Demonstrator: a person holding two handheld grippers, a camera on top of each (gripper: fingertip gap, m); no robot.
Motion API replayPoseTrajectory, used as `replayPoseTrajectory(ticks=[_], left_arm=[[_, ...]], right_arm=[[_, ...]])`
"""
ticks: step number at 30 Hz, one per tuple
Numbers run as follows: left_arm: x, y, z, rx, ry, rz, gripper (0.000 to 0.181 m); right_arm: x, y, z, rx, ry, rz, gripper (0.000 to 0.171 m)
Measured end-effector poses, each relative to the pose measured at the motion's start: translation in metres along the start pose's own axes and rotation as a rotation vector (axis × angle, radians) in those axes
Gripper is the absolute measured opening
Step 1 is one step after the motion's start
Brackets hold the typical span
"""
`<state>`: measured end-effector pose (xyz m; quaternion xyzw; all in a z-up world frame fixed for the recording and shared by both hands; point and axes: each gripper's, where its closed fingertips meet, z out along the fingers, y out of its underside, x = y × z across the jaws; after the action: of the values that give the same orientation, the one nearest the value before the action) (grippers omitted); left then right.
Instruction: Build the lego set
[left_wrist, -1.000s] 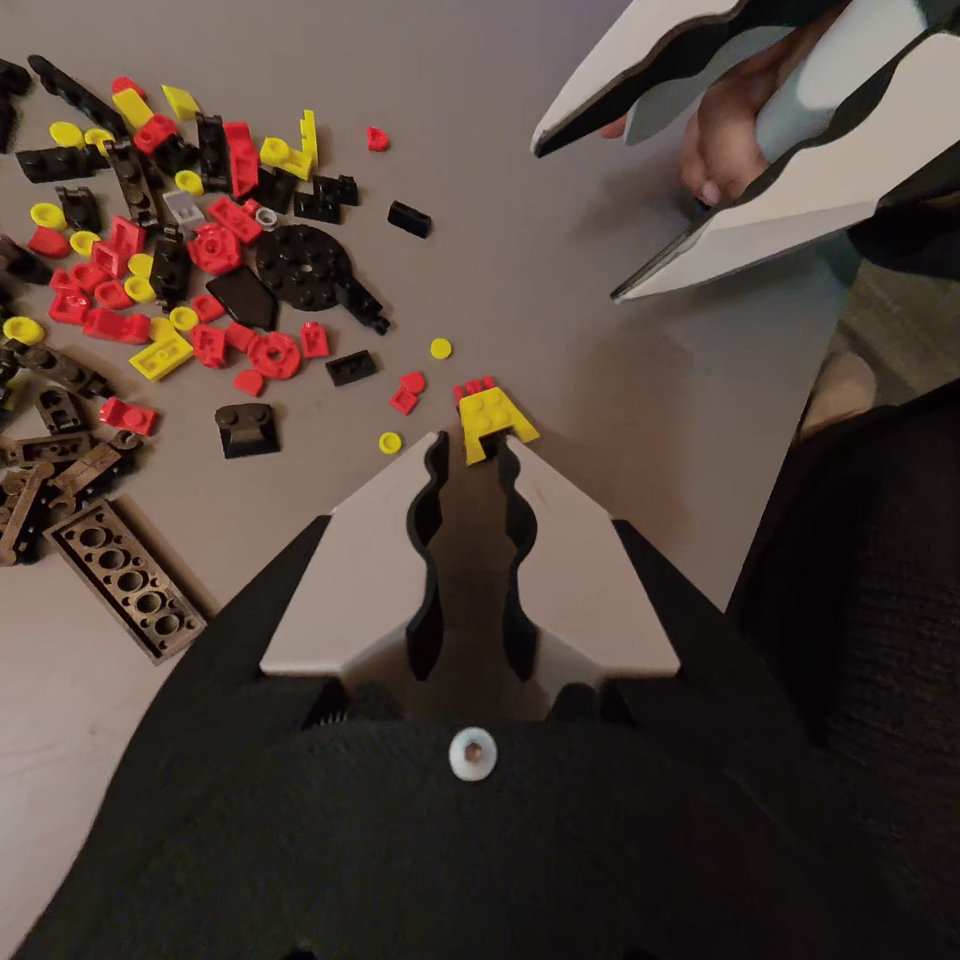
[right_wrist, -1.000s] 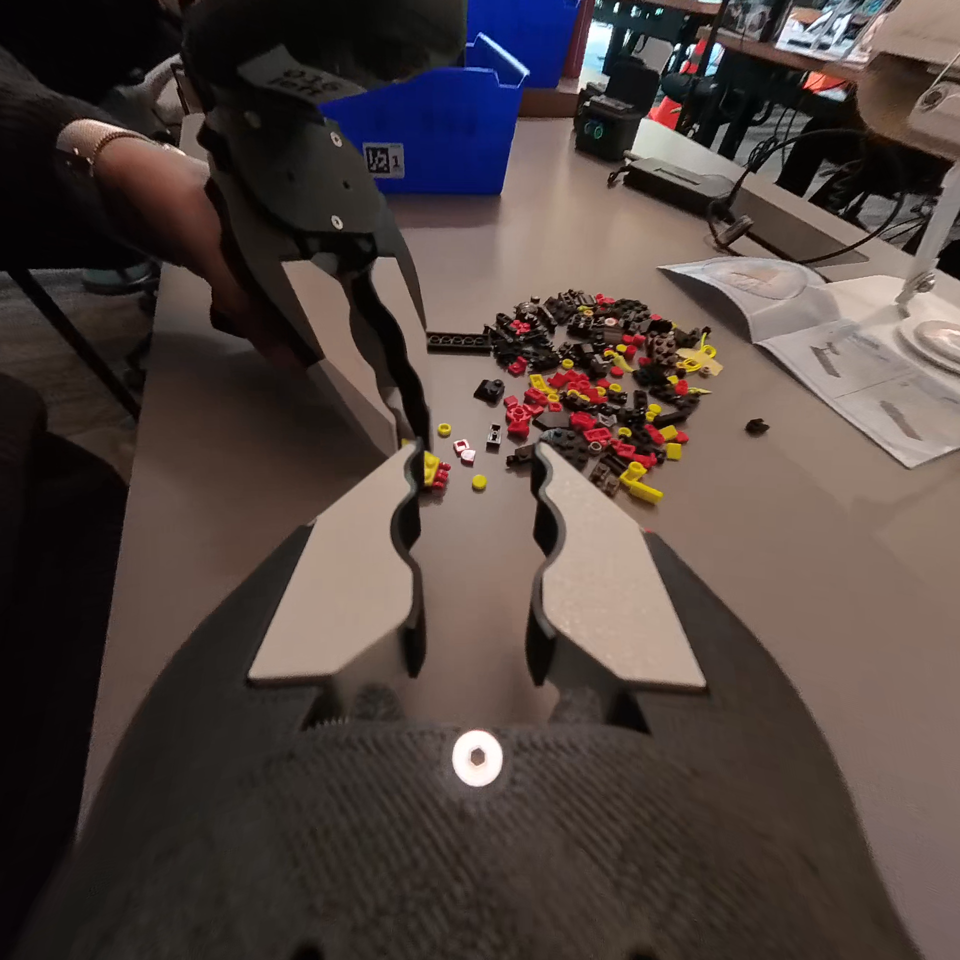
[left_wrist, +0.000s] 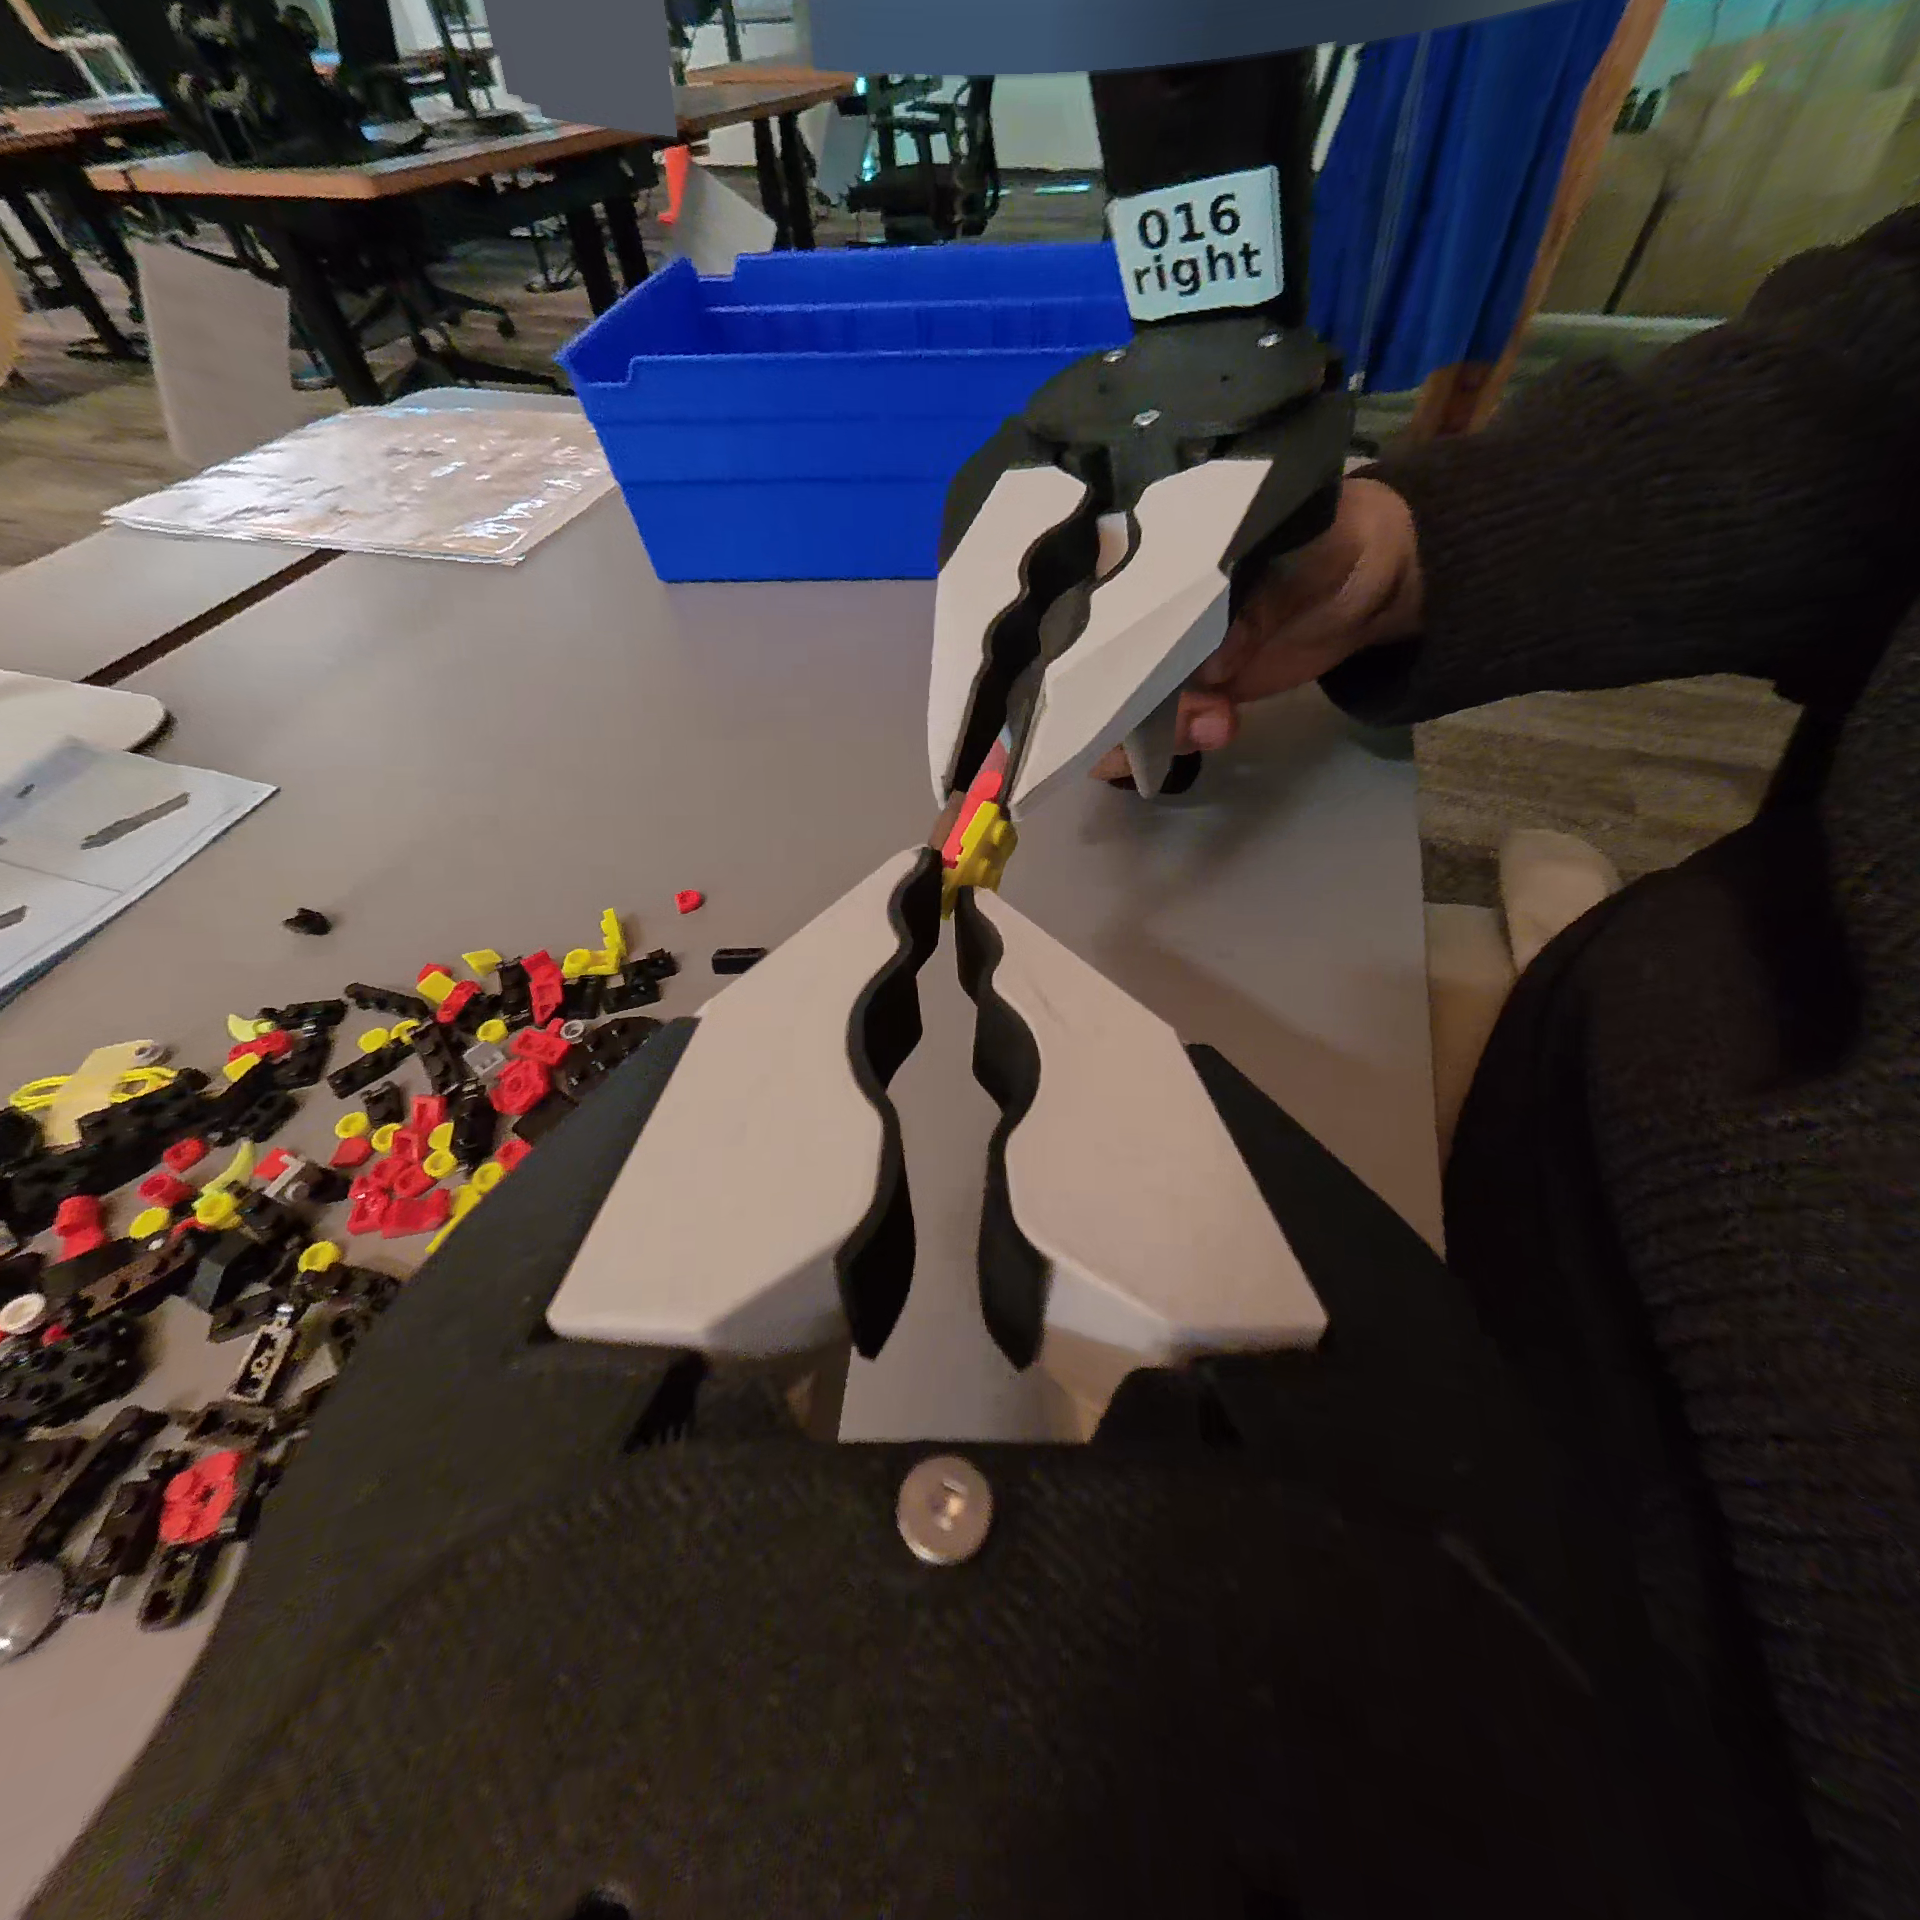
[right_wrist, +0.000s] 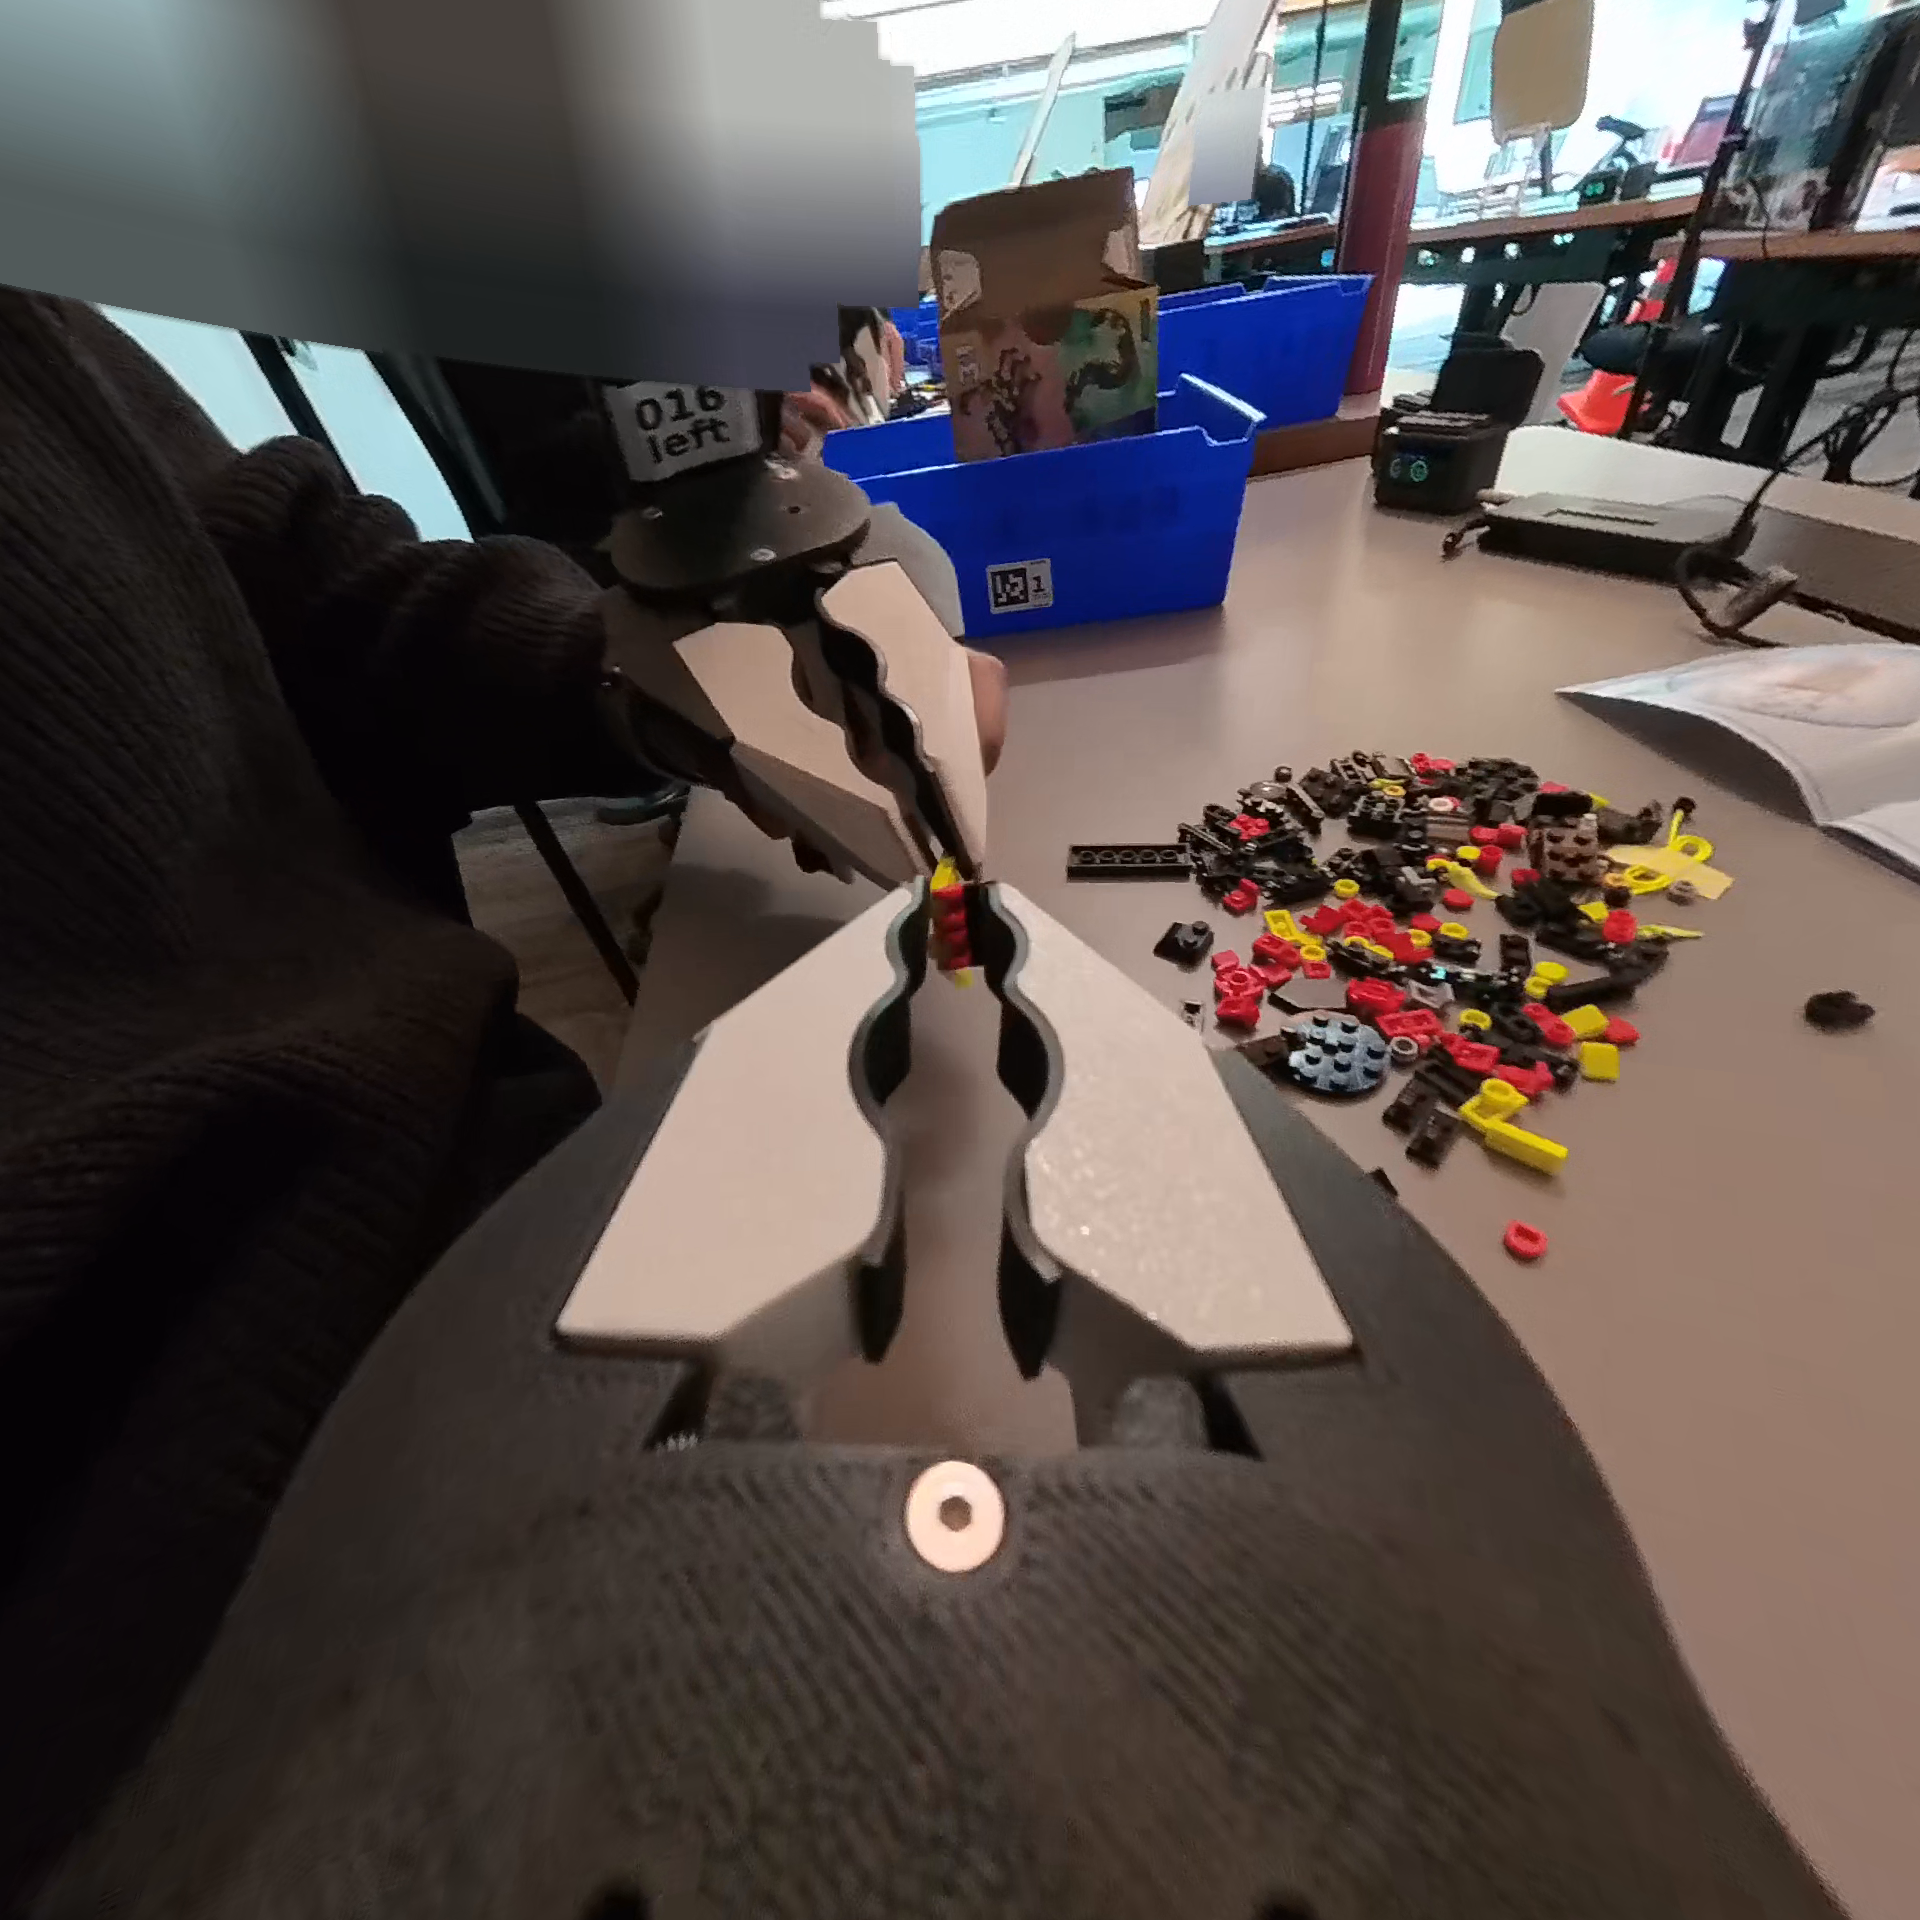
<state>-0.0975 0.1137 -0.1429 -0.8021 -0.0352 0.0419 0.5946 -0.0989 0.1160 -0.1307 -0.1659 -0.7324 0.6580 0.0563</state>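
Observation:
A small yellow-and-red lego assembly (left_wrist: 982, 844) is held off the grey table (left_wrist: 623, 727) between both grippers. My left gripper (left_wrist: 943, 883) is shut on its yellow end from below. My right gripper (left_wrist: 987, 795) comes down from above and is shut on its red end. In the right wrist view my right gripper (right_wrist: 951, 899) pinches the assembly (right_wrist: 948, 935) edge-on, and the left gripper (right_wrist: 954, 864) meets it from the upper left. A pile of loose red, yellow and black pieces (left_wrist: 364, 1091) lies on the table to the left; it also shows in the right wrist view (right_wrist: 1455, 935).
A blue bin (left_wrist: 831, 436) stands at the back of the table, with a clear plastic bag (left_wrist: 384, 478) to its left. An instruction booklet (right_wrist: 1766, 727) lies beyond the pile. A long black plate (right_wrist: 1127, 860), a stray red piece (right_wrist: 1524, 1240) and a stray black piece (right_wrist: 1839, 1008) lie apart. Only a small space, under 4 cm, lies between the two pairs of fingers.
The assembly lay on the table between my open left fingers, with the right gripper open nearby. Now both grippers are shut on it and hold it above the table.

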Motion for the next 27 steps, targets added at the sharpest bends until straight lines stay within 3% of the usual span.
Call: replayPoseTrajectory(ticks=[9,17,20,24,27], left_arm=[[0.017,-0.013,-0.004,0.084,0.204,-0.248,0.0],[0.008,-0.006,-0.001,0.071,0.204,-0.361,0.0],[0.003,0.005,0.003,0.029,0.191,-0.362,0.0],[-0.006,0.029,0.015,-0.052,0.22,-0.432,0.001],[-0.011,0.031,0.018,-0.065,0.211,-0.478,0.0]], right_arm=[[-0.014,-0.011,-0.005,0.079,-0.161,0.16,0.007],[-0.001,-0.004,0.0,0.022,-0.103,0.298,0.007],[0.008,0.008,0.003,0.006,-0.09,0.448,0.007],[0.026,0.034,0.006,0.017,-0.107,0.84,0.006],[0.033,0.04,0.006,-0.039,-0.052,0.811,0.005]])
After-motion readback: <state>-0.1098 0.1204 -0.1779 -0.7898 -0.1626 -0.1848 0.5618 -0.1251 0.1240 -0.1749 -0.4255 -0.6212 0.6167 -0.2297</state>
